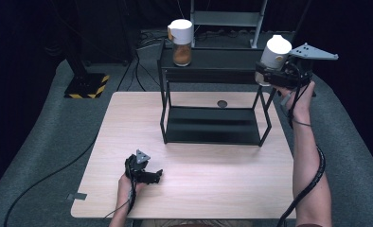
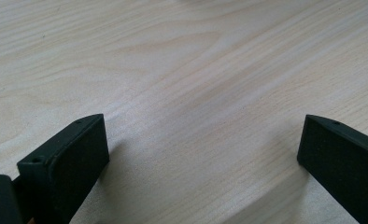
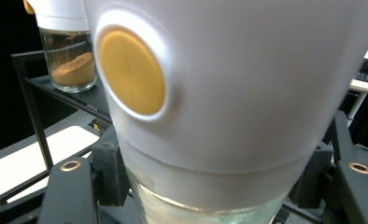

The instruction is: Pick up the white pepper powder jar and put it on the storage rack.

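A recording studio or laboratory is suggested, not a home. The light wooden table (image 1: 194,189) is surrounded by black curtains (image 1: 28,28), and the grey carpet floor (image 1: 47,142) is crossed by black cables (image 1: 47,177). A stand base marked with yellow and black hazard stripes (image 1: 87,86) is placed at the back left, and a grey metal frame (image 1: 227,19) is seen behind the black two-level metal rack (image 1: 213,85). A piece of grey tape (image 1: 78,196) is stuck on the floor near the table corner.

Held jar (image 3: 229,93): top and base cut by frame, contents hidden, close-up blurred. Small dark disc (image 1: 222,103) on worktop (image 1: 128,142): too small to identify.
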Action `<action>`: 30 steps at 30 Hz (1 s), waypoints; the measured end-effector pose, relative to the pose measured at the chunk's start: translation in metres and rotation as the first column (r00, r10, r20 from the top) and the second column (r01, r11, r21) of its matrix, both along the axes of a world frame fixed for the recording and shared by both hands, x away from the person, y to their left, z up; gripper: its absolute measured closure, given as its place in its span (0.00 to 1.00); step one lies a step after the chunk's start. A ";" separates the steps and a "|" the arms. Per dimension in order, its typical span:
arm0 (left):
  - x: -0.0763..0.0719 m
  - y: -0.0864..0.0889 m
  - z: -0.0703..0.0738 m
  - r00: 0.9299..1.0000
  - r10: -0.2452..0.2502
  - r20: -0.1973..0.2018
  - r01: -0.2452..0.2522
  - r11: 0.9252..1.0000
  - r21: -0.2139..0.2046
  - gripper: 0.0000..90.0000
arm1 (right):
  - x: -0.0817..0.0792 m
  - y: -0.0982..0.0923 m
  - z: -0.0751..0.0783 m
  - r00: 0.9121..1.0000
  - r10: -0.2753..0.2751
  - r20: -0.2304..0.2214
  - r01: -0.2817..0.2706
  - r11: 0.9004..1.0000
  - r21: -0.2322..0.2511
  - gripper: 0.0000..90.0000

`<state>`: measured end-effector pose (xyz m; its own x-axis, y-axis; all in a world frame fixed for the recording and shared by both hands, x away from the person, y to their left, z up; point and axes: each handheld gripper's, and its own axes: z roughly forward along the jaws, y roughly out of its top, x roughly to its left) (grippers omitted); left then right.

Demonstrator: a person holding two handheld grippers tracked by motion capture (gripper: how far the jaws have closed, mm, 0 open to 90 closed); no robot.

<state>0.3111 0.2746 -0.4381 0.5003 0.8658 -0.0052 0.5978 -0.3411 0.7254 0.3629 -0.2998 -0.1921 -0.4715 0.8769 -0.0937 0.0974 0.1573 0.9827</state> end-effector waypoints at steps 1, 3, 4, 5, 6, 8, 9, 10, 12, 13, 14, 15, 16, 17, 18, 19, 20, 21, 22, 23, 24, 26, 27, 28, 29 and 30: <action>0.000 0.000 0.000 1.000 0.000 0.000 0.000 1.000 0.000 0.02 | 0.000 0.000 0.001 1.000 -0.003 0.001 0.003 1.000 0.002 0.34; 0.000 0.000 0.000 1.000 0.000 0.000 0.000 1.000 0.000 0.02 | 0.002 0.000 0.004 1.000 -0.007 0.000 0.007 1.000 0.003 0.34; 0.000 0.000 0.000 1.000 0.000 0.000 0.000 1.000 0.000 0.02 | 0.003 0.000 0.005 1.000 -0.009 -0.001 0.009 1.000 0.003 0.34; 0.000 0.000 0.000 1.000 0.000 0.000 0.000 1.000 0.000 0.02 | 0.004 0.000 0.006 1.000 -0.011 0.000 0.011 1.000 0.003 0.34; 0.000 0.000 0.000 1.000 0.000 0.000 0.000 1.000 0.000 0.02 | 0.005 0.000 0.008 1.000 -0.013 -0.001 0.013 1.000 0.004 0.34; 0.000 0.000 0.000 1.000 0.000 0.000 0.000 1.000 0.000 0.02 | 0.008 0.000 0.011 1.000 -0.018 -0.005 0.018 1.000 0.004 0.34; 0.000 0.000 0.000 1.000 0.000 0.000 0.000 1.000 0.000 0.02 | 0.009 0.000 0.012 1.000 -0.019 -0.007 0.019 1.000 0.004 0.34; 0.000 0.000 0.000 1.000 0.000 0.000 0.000 1.000 0.000 0.02 | 0.011 0.001 0.013 1.000 -0.021 -0.010 0.021 1.000 0.004 0.34; 0.000 0.000 0.000 1.000 0.000 0.000 0.000 1.000 0.000 0.02 | 0.014 0.001 0.016 0.999 -0.027 -0.018 0.027 1.000 0.001 0.34; 0.000 0.000 0.000 1.000 0.000 0.000 0.000 1.000 0.000 0.02 | 0.016 0.001 0.017 0.999 -0.029 -0.022 0.029 1.000 0.000 0.34; 0.000 0.000 0.000 1.000 0.000 0.000 0.000 1.000 -0.001 0.02 | 0.018 0.001 0.017 0.999 -0.032 -0.025 0.032 0.999 0.000 0.34; 0.000 0.000 0.000 1.000 0.000 0.000 0.000 1.000 0.000 0.02 | 0.020 0.001 0.018 0.999 -0.035 -0.028 0.035 0.999 0.001 0.34; 0.000 0.000 0.000 1.000 0.000 0.000 0.000 1.000 0.000 0.02 | 0.022 0.001 0.019 0.999 -0.037 -0.033 0.037 0.999 0.003 0.34; 0.000 0.000 0.000 1.000 0.000 0.000 0.000 1.000 0.000 0.02 | 0.024 0.001 0.019 0.999 -0.039 -0.037 0.039 0.999 0.004 0.34; 0.000 0.000 0.000 1.000 0.001 0.000 -0.001 1.000 -0.001 0.02 | 0.026 0.001 0.020 0.998 -0.042 -0.042 0.042 0.999 0.003 0.34; 0.000 0.000 0.000 1.000 0.000 0.000 0.000 1.000 0.000 0.02 | 0.029 0.002 0.021 0.998 -0.047 -0.047 0.047 0.999 0.000 0.34; 0.000 0.000 0.000 1.000 0.000 0.000 0.000 1.000 0.000 0.02 | 0.031 0.002 0.023 0.997 -0.050 -0.053 0.050 0.999 -0.003 0.34; 0.000 0.000 0.000 1.000 0.000 0.000 0.000 1.000 0.000 0.02 | 0.033 0.003 0.024 0.997 -0.052 -0.056 0.052 0.999 -0.005 0.34; 0.000 0.000 0.000 1.000 0.000 0.000 0.000 1.000 0.000 0.02 | 0.034 0.004 0.024 0.997 -0.055 -0.059 0.055 0.998 -0.007 0.34; 0.000 0.000 0.000 1.000 0.000 0.000 0.000 1.000 0.000 0.02 | 0.037 0.004 0.025 0.996 -0.059 -0.063 0.059 0.998 -0.009 0.34; 0.000 0.000 0.000 1.000 0.000 0.000 0.000 1.000 0.000 0.02 | 0.038 0.005 0.026 0.996 -0.060 -0.066 0.060 0.998 -0.009 0.34; 0.000 0.000 0.000 1.000 0.000 0.000 0.000 1.000 0.000 0.02 | 0.043 0.007 0.028 0.995 -0.066 -0.078 0.066 0.998 -0.015 0.34; 0.000 0.000 0.000 1.000 0.000 0.000 0.000 1.000 0.000 0.02 | 0.044 0.008 0.029 0.994 -0.069 -0.081 0.068 0.998 -0.017 0.34; 0.000 0.000 0.000 1.000 0.000 0.000 0.000 1.000 0.000 0.02 | 0.046 0.008 0.029 0.994 -0.073 -0.084 0.071 0.997 -0.018 0.34; 0.000 0.000 0.000 1.000 0.000 0.000 0.000 1.000 0.000 0.02 | 0.048 0.009 0.030 0.993 -0.076 -0.090 0.075 0.997 -0.019 0.34; 0.000 0.000 0.000 1.000 0.000 0.000 0.000 1.000 -0.001 0.02 | 0.050 0.009 0.030 0.993 -0.078 -0.091 0.076 0.997 -0.018 0.34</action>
<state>0.3110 0.2747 -0.4381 0.5005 0.8657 -0.0056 0.5976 -0.3408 0.7258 0.4125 -0.2909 -0.1619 -0.4098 0.9098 -0.0663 0.1990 0.1600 0.9668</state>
